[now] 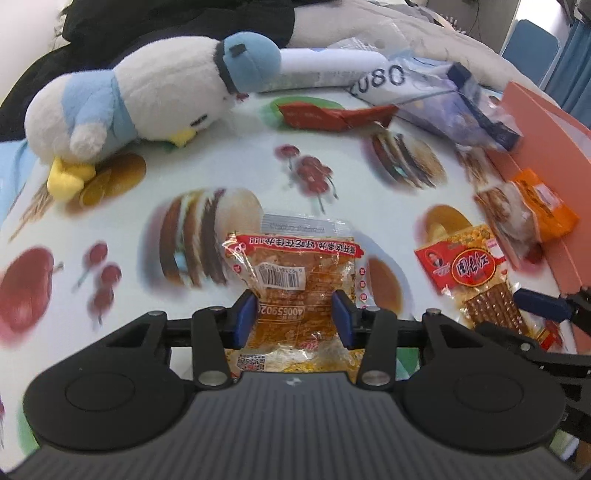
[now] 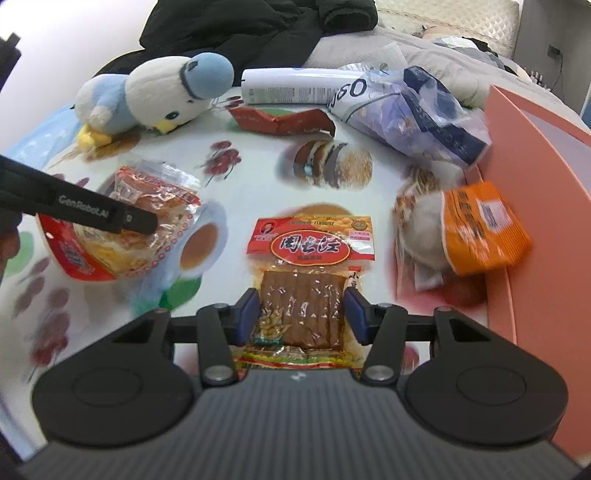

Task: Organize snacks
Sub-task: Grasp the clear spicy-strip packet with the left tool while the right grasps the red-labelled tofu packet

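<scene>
My left gripper (image 1: 294, 318) is open, its blue pads on either side of a clear orange snack packet with a barcode (image 1: 291, 284) that lies on the food-print tablecloth. My right gripper (image 2: 301, 314) is open around the lower end of a red-labelled packet of brown tofu strips (image 2: 308, 273). That packet also shows in the left wrist view (image 1: 469, 273). The left gripper's finger (image 2: 92, 212) shows over the orange packet (image 2: 125, 236) in the right wrist view. An orange and white wrapped snack (image 2: 476, 229) lies against the salmon-coloured box (image 2: 535, 221) on the right.
A blue and white plush bird (image 1: 147, 99) lies at the far left. A white tube (image 2: 291, 90), a dark red packet (image 2: 280, 120) and a blue-white plastic bag (image 2: 417, 114) lie at the far edge. Dark clothing (image 2: 258, 26) lies beyond the table.
</scene>
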Demonstrator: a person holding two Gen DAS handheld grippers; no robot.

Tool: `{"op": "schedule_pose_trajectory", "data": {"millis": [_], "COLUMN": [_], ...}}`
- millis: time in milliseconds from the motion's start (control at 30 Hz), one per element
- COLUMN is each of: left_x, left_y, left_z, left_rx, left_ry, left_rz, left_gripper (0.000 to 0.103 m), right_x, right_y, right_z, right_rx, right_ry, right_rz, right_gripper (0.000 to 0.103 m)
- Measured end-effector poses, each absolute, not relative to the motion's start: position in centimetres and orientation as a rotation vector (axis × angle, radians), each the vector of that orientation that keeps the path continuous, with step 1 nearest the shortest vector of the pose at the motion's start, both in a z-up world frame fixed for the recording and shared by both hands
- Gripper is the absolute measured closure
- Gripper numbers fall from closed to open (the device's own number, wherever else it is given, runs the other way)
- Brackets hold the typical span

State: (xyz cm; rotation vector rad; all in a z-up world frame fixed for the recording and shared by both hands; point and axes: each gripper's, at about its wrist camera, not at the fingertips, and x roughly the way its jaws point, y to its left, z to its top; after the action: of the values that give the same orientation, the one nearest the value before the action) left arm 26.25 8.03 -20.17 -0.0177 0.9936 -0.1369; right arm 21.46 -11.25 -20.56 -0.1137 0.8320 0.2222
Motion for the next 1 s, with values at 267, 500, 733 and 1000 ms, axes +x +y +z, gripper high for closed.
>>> {"op": "schedule_pose_trajectory", "data": {"millis": [267,500,733,1000], "left_x": [20.2,15.9,13.4,12.0], "left_y": [6.3,4.4,3.6,3.5], "left_z": [-18.8,-17.9,-16.9,-17.7], "left_rx": [-0.041,-0.100,-0.123,-0.142], "left_ry": [0.977,0.985,0.978,1.006], "left_rz": [-0.120,-0.101,-0.075,-0.057], "left_gripper": [0.053,0.053,0.056,0.069], "right_x": [16.2,13.3,11.5,10.4], "right_y": [-13.0,-14.8,-15.9,-16.1], "right_z": [-20.1,-19.4,-18.8,-19.1], "right_rx": [-0.047,-0.035,-0.020,-0.009], "right_ry": [0.867,0.870,0.867,0.875], "right_rz": [0.219,0.224,0.231,0.248], "right_gripper": [0.050,0.050,0.050,0.050]}}
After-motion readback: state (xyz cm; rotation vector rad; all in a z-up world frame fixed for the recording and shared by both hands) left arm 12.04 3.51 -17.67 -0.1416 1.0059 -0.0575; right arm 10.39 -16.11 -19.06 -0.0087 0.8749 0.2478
